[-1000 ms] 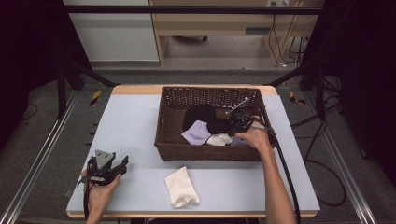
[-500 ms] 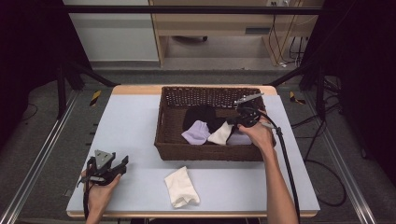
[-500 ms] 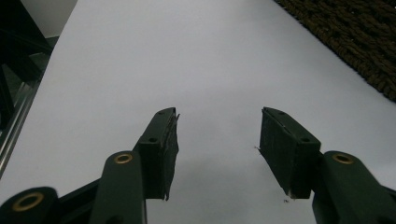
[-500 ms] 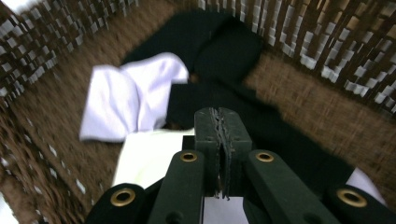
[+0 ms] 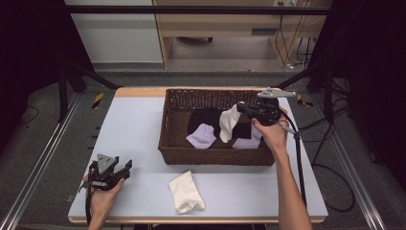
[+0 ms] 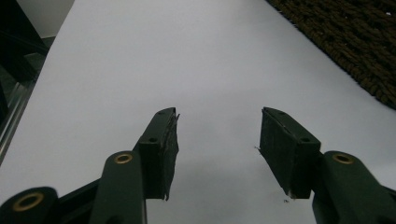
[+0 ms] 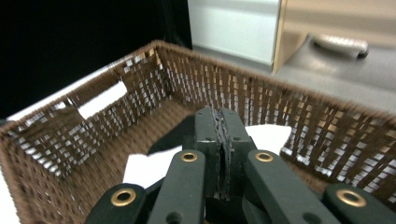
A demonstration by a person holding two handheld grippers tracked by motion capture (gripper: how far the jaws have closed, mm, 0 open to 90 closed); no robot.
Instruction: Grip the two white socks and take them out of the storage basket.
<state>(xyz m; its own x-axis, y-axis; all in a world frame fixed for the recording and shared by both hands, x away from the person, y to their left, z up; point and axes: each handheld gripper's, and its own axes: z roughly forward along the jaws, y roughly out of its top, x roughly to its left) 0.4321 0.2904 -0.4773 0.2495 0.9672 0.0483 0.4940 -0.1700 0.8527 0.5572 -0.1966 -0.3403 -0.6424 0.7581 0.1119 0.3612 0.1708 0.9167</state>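
A brown wicker basket (image 5: 210,155) stands at the back middle of the pale table. My right gripper (image 5: 241,107) is above the basket's right half, shut on the top of a white sock (image 5: 229,124) that hangs down from its tips. In the right gripper view the jaws (image 7: 219,116) are pressed together, with white cloth (image 7: 149,168) below them. Two lavender socks (image 5: 201,136) and a black one (image 5: 203,117) lie in the basket. My left gripper (image 5: 125,167) rests at the table's front left, open and with nothing in it (image 6: 217,126).
Another white sock (image 5: 186,191) lies on the table in front of the basket, near the front edge. The basket's woven wall (image 6: 355,42) is to the upper right of my left gripper. Bare table (image 5: 134,124) stretches left of the basket.
My right gripper has risen from the basket and drawn the white sock up with it, so the sock now hangs free. The left gripper has not moved.
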